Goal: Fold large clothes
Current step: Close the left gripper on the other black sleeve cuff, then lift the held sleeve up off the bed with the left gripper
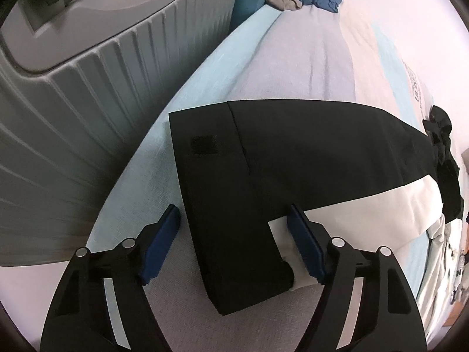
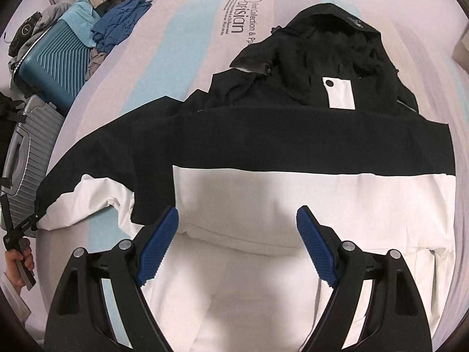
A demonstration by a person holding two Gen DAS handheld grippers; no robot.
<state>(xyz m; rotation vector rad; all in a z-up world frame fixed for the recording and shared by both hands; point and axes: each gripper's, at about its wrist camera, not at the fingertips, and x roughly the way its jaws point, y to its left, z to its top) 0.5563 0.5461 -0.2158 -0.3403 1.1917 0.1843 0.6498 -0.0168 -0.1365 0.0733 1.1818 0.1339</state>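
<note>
Pointing steeply down over jacket (image 2: 293,146), spread flat on bed sheet (image 2: 164,67), hood away from camera. Left gripper (image 1: 234,228) tilted down at sleeve cuff (image 1: 234,252); jaws wide, straddling cuff, right pad seemingly brushing white fabric, no clamp visible. Left hand (image 2: 17,261) seen at far left edge, wrapped round gripper handle. Right gripper (image 2: 237,228) angled down above white lower panel, jaws wide, nothing held

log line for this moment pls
stage: sleeve fold setup | left gripper: open, straddling black sleeve cuff | right gripper: open over jacket white panel | surface: bed
</note>
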